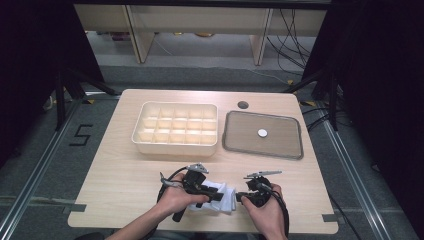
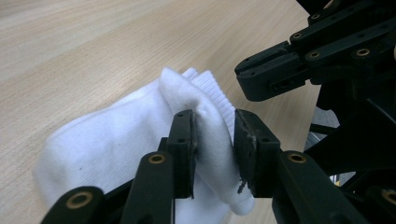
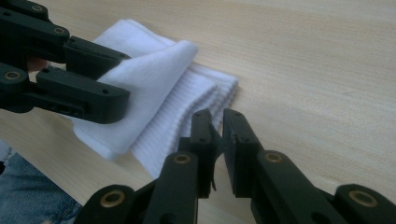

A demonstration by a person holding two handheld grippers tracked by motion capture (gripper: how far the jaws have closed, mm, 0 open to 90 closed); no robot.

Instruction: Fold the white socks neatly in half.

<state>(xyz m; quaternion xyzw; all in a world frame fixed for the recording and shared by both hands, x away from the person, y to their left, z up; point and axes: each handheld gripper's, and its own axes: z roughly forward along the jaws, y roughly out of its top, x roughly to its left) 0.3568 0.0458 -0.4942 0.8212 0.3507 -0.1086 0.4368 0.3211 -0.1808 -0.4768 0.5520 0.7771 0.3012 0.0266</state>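
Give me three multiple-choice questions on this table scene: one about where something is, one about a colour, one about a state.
1. Where does the sock lie?
A. in the divided box
B. on the table, near its front edge
C. on the lid

2. What colour is the sock?
A. white
B. red
C. black

3. How is the lid placed?
A. shut on the divided box
B. leaning upright
C. flat on the table, right of the divided box

Answers:
1. B, since it rests on bare wood close to the person.
2. A, as both gripper views show white ribbed fabric.
3. C, since the high view shows it lying beside the open box.
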